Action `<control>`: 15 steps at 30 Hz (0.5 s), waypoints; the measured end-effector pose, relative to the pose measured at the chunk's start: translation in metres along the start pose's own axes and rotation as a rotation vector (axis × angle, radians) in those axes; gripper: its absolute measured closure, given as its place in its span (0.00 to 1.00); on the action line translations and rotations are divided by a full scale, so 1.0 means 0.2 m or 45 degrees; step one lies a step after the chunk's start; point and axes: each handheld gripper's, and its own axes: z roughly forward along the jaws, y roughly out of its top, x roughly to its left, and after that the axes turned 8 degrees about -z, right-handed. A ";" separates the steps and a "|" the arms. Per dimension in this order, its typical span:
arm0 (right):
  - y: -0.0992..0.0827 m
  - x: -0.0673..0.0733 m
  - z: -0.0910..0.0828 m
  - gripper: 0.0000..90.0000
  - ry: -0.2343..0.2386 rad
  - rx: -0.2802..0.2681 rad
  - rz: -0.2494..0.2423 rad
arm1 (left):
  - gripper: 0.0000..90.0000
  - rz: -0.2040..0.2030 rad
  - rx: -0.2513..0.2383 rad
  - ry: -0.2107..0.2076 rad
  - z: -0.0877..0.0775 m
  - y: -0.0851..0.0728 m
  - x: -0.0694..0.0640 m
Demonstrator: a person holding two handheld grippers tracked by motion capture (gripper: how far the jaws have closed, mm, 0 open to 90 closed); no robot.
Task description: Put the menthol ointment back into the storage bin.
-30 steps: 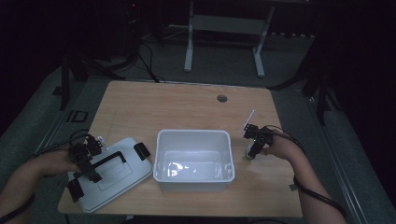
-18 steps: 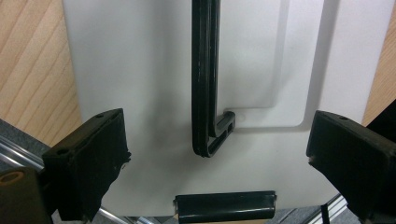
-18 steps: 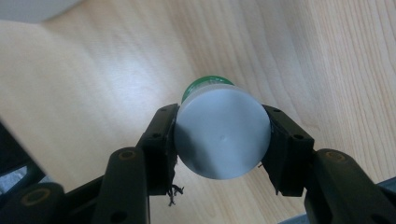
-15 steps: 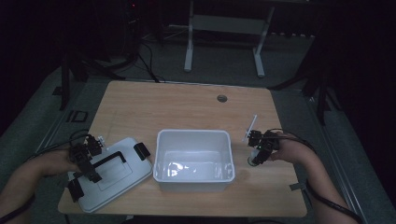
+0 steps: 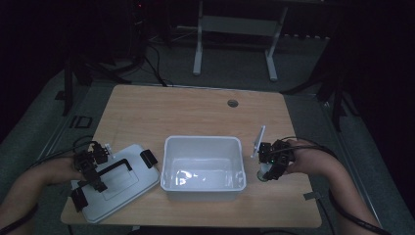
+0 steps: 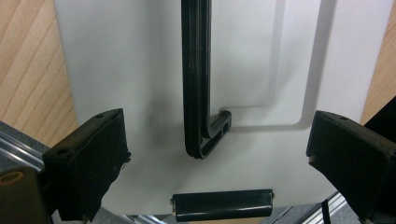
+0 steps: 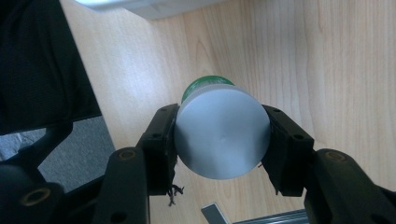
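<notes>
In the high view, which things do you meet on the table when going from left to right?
Left gripper → lid → bin → bottle in the right gripper.

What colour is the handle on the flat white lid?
Black; the handle on the lid shows best in the left gripper view.

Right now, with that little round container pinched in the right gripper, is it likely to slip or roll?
The container is round and smooth-looking, so it could twist or slip between the right gripper pads. Laid sideways on the table, it would probably roll. It looks small, likely light.
</notes>
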 end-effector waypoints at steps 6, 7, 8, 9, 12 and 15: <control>0.06 0.04 -0.09 0.56 -0.012 -0.001 -0.043 | 0.06 0.004 -0.007 0.001 -0.01 0.00 0.00; 0.06 0.04 -0.10 0.56 -0.017 0.001 -0.049 | 0.06 0.006 -0.003 0.005 -0.01 0.00 -0.01; 0.07 0.04 -0.11 0.56 -0.022 0.001 -0.052 | 0.06 0.006 0.002 0.009 -0.01 0.00 -0.01; 0.08 0.05 -0.13 0.56 -0.028 -0.001 -0.057 | 0.06 0.013 0.002 0.004 0.00 0.00 -0.01; 0.09 0.06 -0.18 0.56 -0.034 -0.023 -0.064 | 0.06 0.013 0.003 -0.001 0.00 0.01 -0.01; 0.13 0.07 -0.22 0.56 -0.045 -0.027 -0.088 | 0.06 0.012 0.009 0.005 0.00 0.01 -0.01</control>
